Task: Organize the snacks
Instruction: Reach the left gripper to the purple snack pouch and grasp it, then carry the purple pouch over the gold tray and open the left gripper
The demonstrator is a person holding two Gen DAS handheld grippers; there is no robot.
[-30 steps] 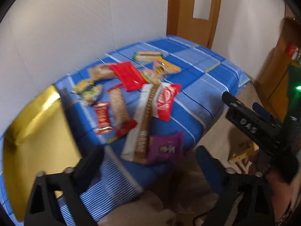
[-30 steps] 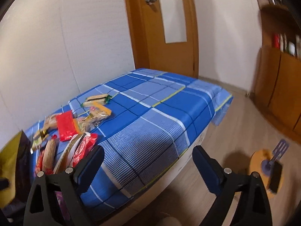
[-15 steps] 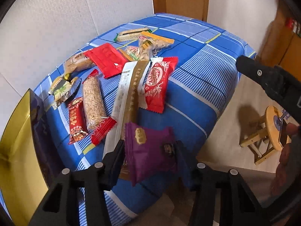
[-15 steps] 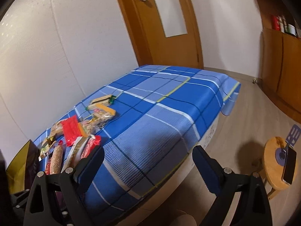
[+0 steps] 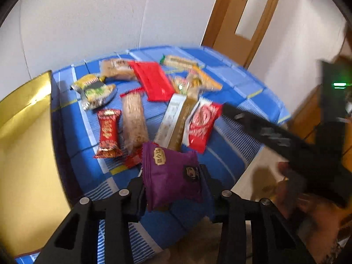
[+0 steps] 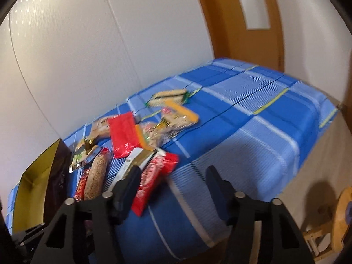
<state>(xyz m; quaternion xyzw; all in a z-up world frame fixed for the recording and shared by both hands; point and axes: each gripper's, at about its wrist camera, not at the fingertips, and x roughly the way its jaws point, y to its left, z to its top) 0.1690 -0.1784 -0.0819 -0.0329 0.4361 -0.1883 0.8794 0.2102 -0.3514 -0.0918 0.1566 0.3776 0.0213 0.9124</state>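
Pick-up step in hand: left gripper (image 5: 173, 187) jaws closing on the purple snack packet (image 5: 171, 171), seemingly lifted off the blue checked cloth (image 5: 231, 158); right gripper (image 6: 171, 187) closing, empty, beside the red wafer packet (image 6: 154, 180); next, judged: carry it into the gold-lined box (image 5: 24, 154).

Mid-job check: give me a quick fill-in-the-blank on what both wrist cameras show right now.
1. The snack packet between the left gripper fingers is ____ in colour.
2. The open box left of the snacks has a ____ interior.
3. The snacks lie on a ____ checked cloth.
4. The right gripper holds ____ between its closing jaws.

Missing words: purple; gold; blue; nothing
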